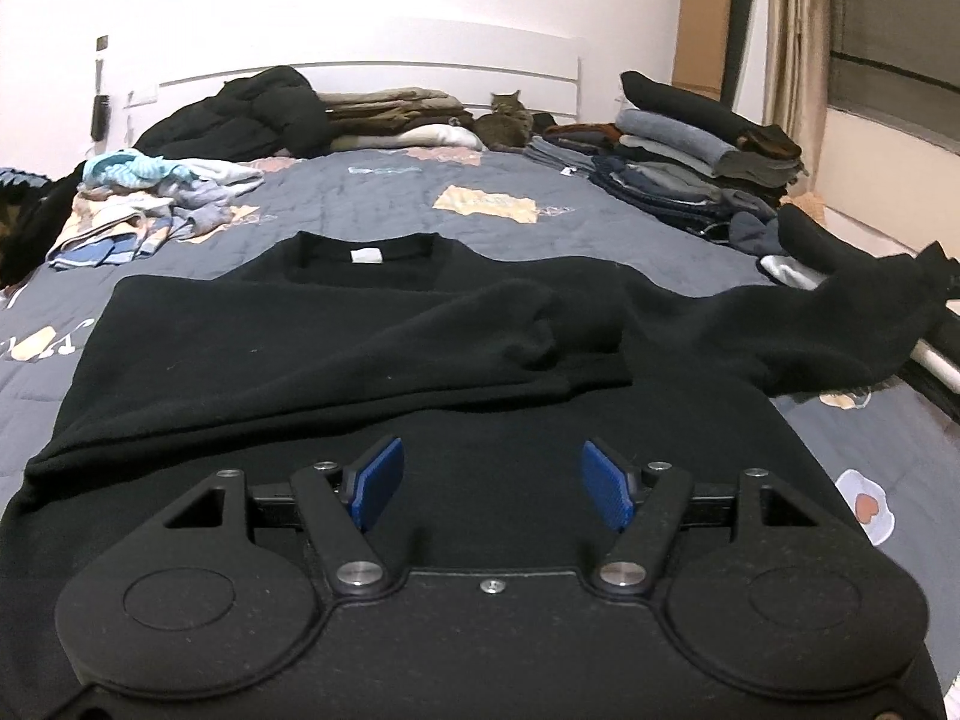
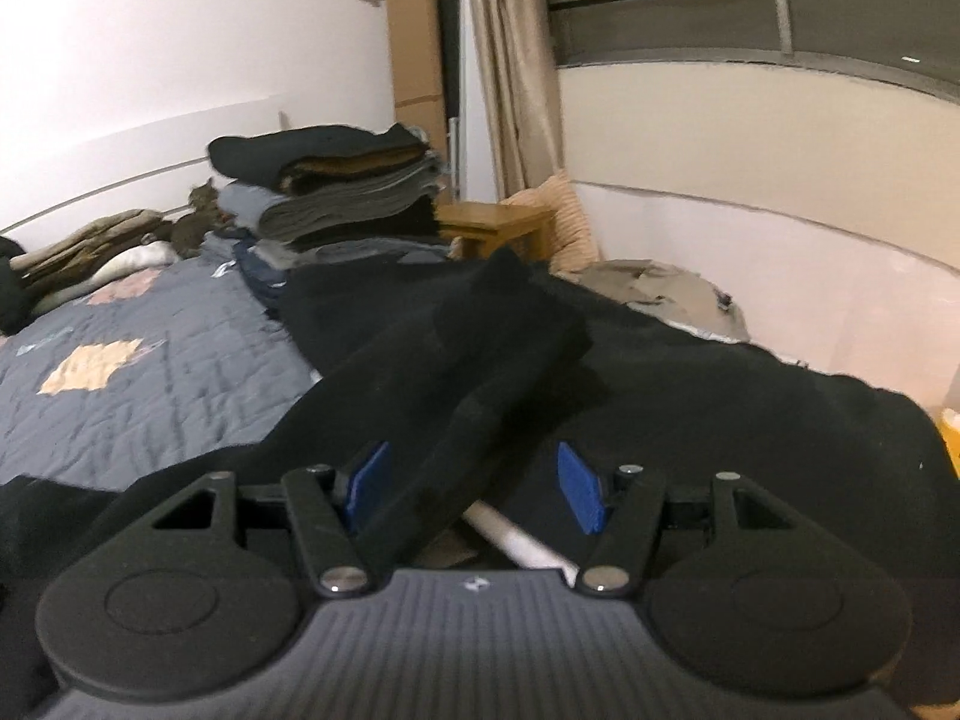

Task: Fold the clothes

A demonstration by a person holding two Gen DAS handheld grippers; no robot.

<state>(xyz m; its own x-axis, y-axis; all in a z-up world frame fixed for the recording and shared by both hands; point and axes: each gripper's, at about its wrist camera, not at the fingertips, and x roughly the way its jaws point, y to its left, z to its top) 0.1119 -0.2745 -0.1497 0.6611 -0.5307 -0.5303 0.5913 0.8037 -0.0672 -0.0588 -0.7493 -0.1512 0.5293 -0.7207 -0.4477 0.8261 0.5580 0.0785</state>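
Sweatshirt (image 1: 360, 372): black, flat on the bed (image 1: 384, 192); one sleeve (image 1: 456, 336) folded across chest, other sleeve (image 2: 498, 348) raised.
Left tongs (image 1: 489, 483): apart, empty.
Right tongs (image 2: 474, 486): apart, sleeve between them.
Risk: sleeve may slip and bunch, since unclamped.

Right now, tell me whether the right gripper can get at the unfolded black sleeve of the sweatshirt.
Probably yes. The right gripper is open, and the unfolded black sleeve already lies between its blue fingers, with nothing on top of it. Closing should catch the fabric, though how deep it sits is hard to tell.

Home bedroom: quilted bed (image 1: 372, 192), headboard (image 1: 372, 69)
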